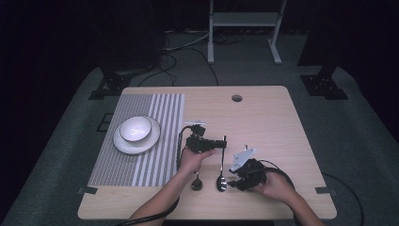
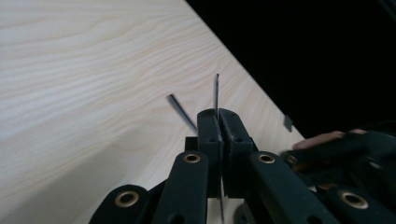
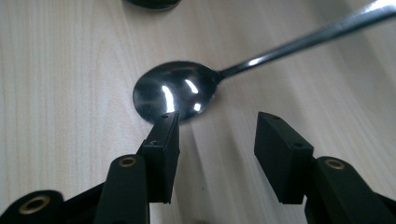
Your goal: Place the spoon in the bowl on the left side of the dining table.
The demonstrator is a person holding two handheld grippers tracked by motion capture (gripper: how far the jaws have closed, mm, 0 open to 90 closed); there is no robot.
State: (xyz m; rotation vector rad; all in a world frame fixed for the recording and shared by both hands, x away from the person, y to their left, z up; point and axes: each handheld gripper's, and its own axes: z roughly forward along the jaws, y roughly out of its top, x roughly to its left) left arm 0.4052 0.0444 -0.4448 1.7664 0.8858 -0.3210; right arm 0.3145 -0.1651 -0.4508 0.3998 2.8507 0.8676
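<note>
Left tool (image 2: 218, 122) pinches spoon (image 1: 221, 176) handle — upright.

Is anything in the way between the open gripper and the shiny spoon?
No. The right gripper is open right next to the spoon bowl, with bare table between. The left gripper already pinches its handle.

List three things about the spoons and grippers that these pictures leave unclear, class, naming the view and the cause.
1. Left gripper view: the clamped spoon handle is cut off below by the shut jaws.
2. High view: the left spoon has its handle hidden under the left hand.
3. Right gripper view: the dark thing is cropped by the top edge.
</note>
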